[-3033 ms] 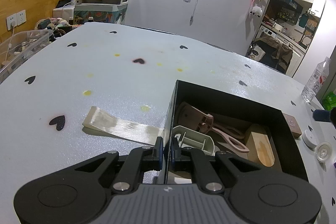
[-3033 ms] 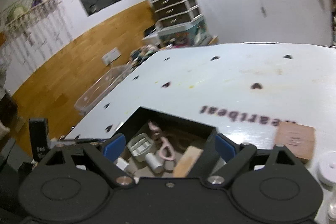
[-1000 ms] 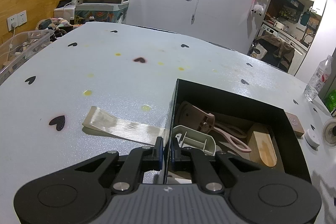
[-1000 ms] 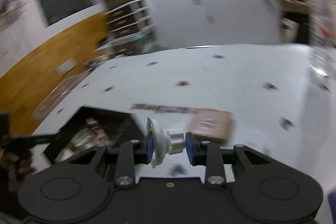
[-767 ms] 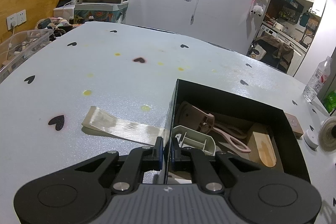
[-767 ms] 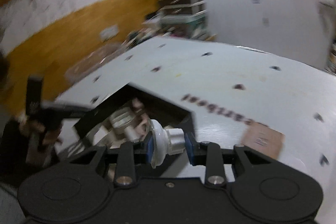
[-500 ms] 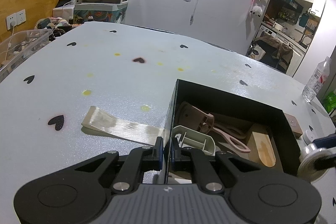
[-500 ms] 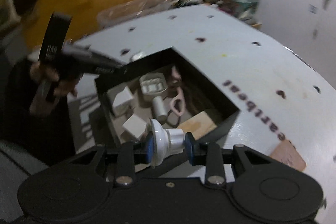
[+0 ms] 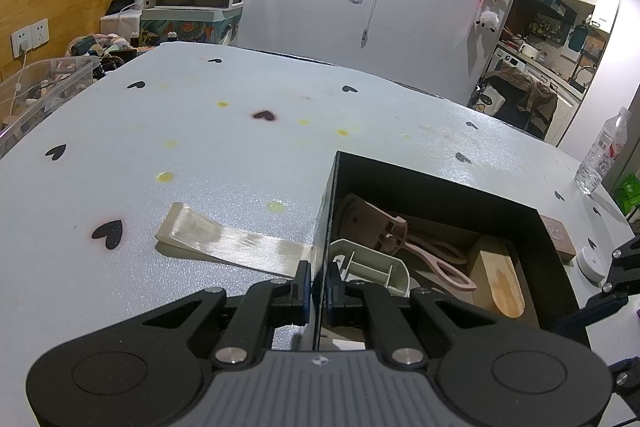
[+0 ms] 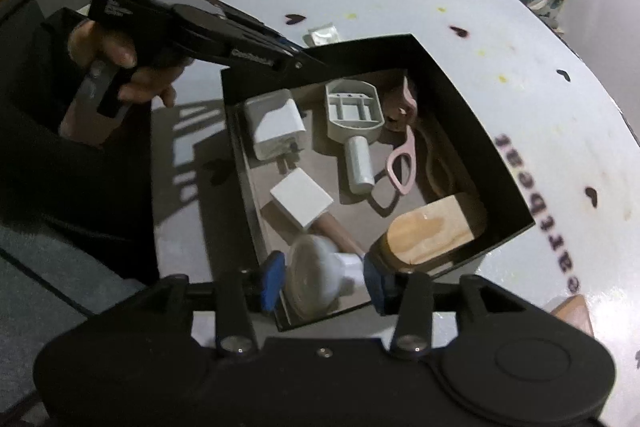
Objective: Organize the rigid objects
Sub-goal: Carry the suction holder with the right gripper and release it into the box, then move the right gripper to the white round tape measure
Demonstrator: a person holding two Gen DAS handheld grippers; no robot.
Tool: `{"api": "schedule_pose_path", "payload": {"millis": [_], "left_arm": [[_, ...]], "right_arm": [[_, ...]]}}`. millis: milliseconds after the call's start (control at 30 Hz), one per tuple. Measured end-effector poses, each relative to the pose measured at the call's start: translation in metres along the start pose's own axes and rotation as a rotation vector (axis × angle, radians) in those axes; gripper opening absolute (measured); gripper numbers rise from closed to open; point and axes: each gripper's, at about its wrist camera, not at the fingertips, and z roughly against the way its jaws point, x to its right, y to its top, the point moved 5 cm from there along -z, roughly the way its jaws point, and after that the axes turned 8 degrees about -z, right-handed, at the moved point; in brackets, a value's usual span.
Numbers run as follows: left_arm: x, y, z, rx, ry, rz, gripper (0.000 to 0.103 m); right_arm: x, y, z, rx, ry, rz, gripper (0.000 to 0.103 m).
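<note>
The left gripper (image 9: 318, 285) is clenched on the near-left wall of the open black rectangular box (image 9: 440, 183), its blue-padded fingers pressed to either side of the thin wall, and the box rests on the pale counter (image 9: 200, 155) printed with small black hearts. The right gripper (image 10: 322, 285) hangs over the box's near corner with its jaws spread apart, and the small white bulb-shaped object with a wide translucent disc face (image 10: 320, 277) lies between the pads; whether the pads touch it cannot be told. Inside the box lie a white plug adapter (image 10: 274, 123), a white square block (image 10: 302, 201), a grey-green slotted plastic holder with a round handle (image 10: 354, 119), pink scissors (image 10: 400, 163) and a rounded wooden block (image 10: 432, 227). A beige ribbon strip (image 9: 232, 241) runs across the counter to the box's left wall. Just beyond the box's right side sit a brown square tile (image 9: 558, 235) and a small white round puck (image 9: 592, 263).
</note>
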Motion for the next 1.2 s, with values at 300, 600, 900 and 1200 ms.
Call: {"api": "schedule_pose_path", "payload": {"millis": [300, 600, 900, 1200], "left_arm": [[0.001, 0.0, 0.0, -0.001, 0.002, 0.0, 0.007], [0.0, 0.0, 0.0, -0.001, 0.002, 0.0, 0.007], [0.0, 0.0, 0.0, 0.0, 0.003, -0.001, 0.007], [0.001, 0.0, 0.0, 0.0, 0.004, -0.001, 0.007]], "right_arm": [[0.004, 0.001, 0.003, 0.015, -0.002, -0.032, 0.055], [0.012, 0.01, 0.024, 0.138, -0.011, -0.108, 0.081], [0.034, 0.013, 0.067, 0.351, -0.102, -0.211, 0.103], [0.095, -0.014, 0.107, 0.563, -0.259, -0.482, 0.103]]}}
